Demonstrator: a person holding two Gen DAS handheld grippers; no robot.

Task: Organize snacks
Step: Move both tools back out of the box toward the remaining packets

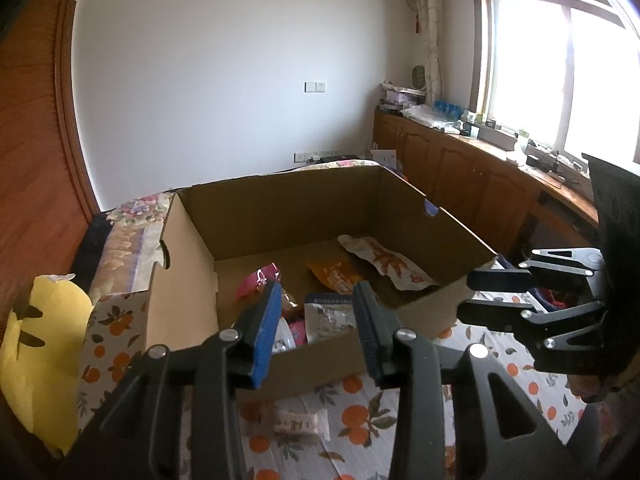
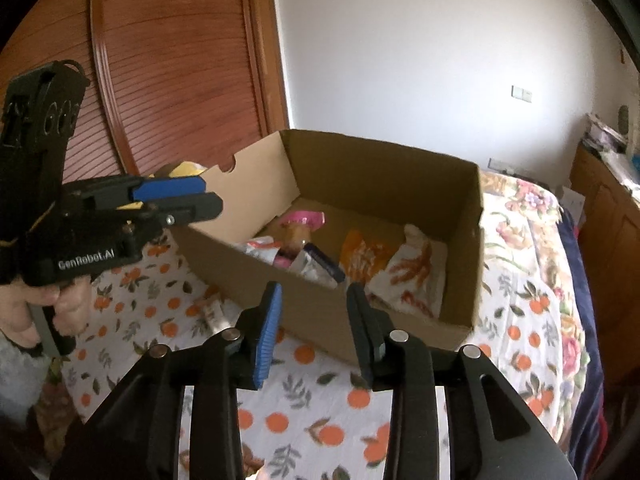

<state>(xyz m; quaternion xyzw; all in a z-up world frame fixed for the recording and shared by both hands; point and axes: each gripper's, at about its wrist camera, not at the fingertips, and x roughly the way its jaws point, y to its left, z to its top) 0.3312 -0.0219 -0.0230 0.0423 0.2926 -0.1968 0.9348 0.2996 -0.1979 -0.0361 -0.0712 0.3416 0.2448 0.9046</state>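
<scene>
Left wrist view shows both tongs, left [image 1: 316, 320] and right [image 1: 476, 292], released and empty by the brown cardboard box [image 1: 192, 248], so next comes the small white packet [image 1: 298, 422] on the bed, lower centre.

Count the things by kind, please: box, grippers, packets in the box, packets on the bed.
Box: 1
Grippers: 2 (left gripper, right gripper)
Packets in box: 5 visible
Packet on bed: 1
Total: 9
</scene>
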